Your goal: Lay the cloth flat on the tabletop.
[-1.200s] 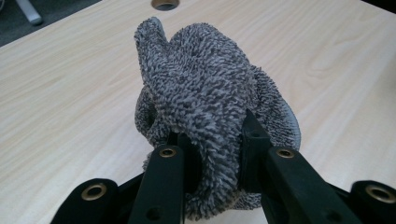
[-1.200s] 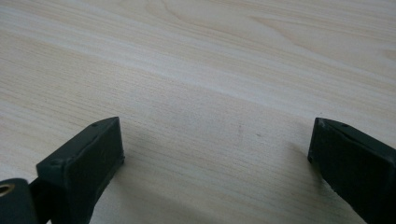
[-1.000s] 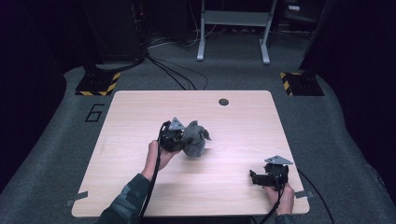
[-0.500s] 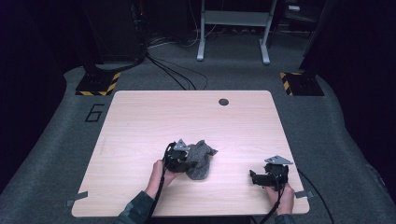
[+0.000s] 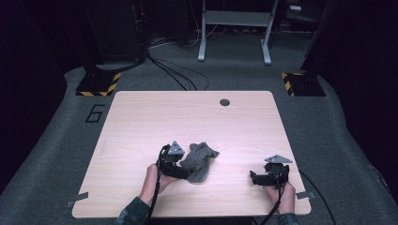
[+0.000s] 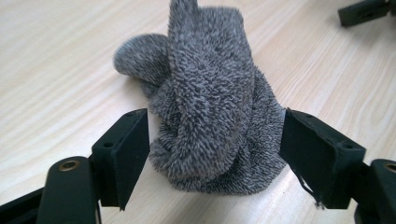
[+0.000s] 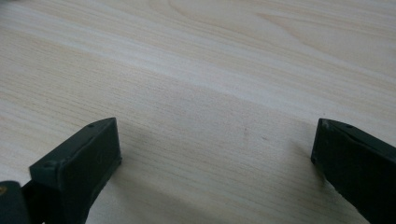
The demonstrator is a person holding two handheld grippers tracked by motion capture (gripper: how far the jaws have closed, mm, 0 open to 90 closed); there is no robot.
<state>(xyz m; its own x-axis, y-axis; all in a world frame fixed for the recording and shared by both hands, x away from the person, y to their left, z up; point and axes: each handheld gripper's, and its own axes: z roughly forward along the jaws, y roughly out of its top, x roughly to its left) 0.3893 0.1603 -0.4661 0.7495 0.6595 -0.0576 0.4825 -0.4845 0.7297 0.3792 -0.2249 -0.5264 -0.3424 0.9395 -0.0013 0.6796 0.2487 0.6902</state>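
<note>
Sock: I saw the grey terry sock (image 5: 199, 161) lying crumpled on the wooden table (image 5: 141, 122), toward the near edge and well short of the dark grommet hole (image 5: 225, 102).
Left gripper: my left gripper (image 6: 215, 135) sat just beside the sock on its left, low over the table. Its jaws had just been opening and stood wide, the bunched end of the sock between them; I judged that neither pad pressed on the fabric.
Right gripper: my right gripper (image 7: 212, 154) rested well apart from the sock, to its right near the table's near edge, jaws spread over bare wood, holding nothing.
Risk, snag: I judged that the looped pile could catch on a jaw corner and drag the sock when I backed off.
Risk, shape: the heap looked loosely folded; a sideways brush could have unrolled it.
Risk, regrip: closing again might have pinched only the top fold.
</note>
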